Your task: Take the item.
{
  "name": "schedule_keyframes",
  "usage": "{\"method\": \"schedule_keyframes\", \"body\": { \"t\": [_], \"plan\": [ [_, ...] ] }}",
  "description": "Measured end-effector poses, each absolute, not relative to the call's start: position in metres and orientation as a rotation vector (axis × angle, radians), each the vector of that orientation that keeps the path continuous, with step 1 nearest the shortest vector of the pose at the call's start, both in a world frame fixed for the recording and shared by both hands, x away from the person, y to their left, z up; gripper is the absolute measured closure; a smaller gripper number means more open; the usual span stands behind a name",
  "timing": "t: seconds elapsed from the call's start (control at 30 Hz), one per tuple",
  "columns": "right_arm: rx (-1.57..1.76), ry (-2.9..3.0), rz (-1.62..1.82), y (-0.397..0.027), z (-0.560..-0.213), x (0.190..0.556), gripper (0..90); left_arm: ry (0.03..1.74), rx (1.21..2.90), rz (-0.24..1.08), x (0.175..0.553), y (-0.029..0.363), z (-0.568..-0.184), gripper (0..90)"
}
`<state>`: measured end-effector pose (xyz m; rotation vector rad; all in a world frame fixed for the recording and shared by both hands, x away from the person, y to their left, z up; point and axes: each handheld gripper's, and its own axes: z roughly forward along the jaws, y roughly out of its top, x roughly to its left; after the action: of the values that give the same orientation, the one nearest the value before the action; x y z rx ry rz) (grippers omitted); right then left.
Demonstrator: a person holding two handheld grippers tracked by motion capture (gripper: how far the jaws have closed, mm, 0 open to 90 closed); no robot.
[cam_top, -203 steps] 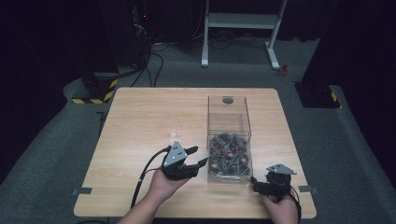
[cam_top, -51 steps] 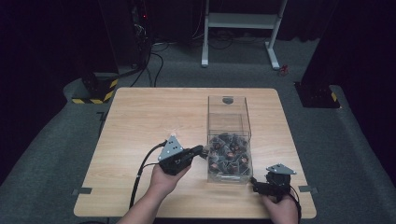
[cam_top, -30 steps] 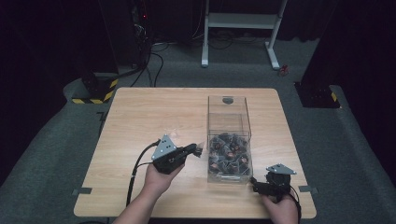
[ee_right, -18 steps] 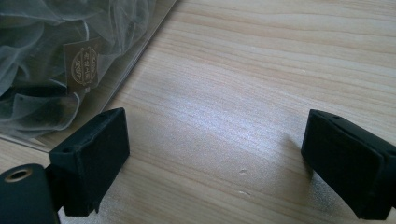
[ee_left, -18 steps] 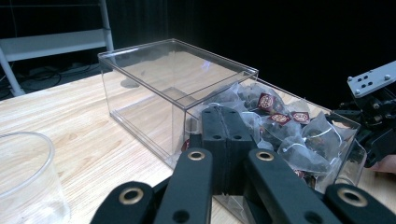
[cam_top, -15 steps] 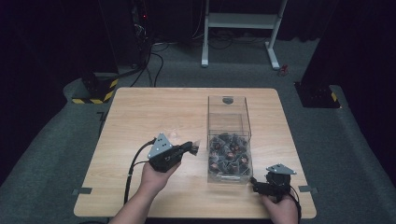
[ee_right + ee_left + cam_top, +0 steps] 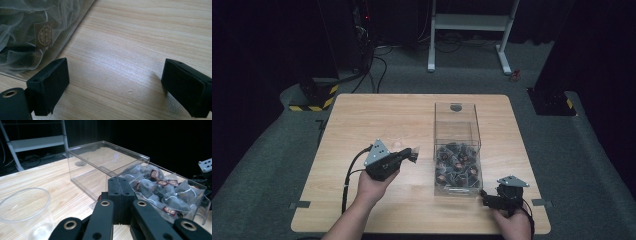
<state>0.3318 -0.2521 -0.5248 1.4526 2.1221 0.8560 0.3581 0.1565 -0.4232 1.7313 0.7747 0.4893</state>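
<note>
A clear plastic box [image 7: 456,120] stands on the right half of the wooden table [image 7: 377,115], its near end piled with several mesh tea bags [image 7: 457,165]. My left gripper [image 7: 413,154] hovers just left of the box, jaws pressed together with nothing visible between them. In the left gripper view it [image 7: 121,195] points at the box wall [image 7: 100,157] and the tea bags [image 7: 160,187]. A clear plastic cup [image 7: 25,212] stands close on its left, faint in the high view [image 7: 398,144]. My right gripper [image 7: 486,198] rests open by the box's near right corner [image 7: 115,85], beside a labelled tea bag [image 7: 45,35].
Both cables trail back to the table's front edge. Bare wood stretches across the left and far parts of the table. Beyond the table are dark floor, a white stand [image 7: 472,22] and black equipment [image 7: 557,100].
My left gripper has drawn back to the left, away from the box, and its jaws have come together. The right gripper has stayed where it was.
</note>
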Motion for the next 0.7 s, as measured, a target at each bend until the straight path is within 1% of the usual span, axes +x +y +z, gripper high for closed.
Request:
{"method": "schedule_keyframes", "body": {
  "t": [0.7],
  "plan": [
    [1.452,2.122,0.856,-0.252,-0.525,0.332,7.6,0.821,1.708,0.537,0.373,0.181,-0.416,90.0]
  ]
}}
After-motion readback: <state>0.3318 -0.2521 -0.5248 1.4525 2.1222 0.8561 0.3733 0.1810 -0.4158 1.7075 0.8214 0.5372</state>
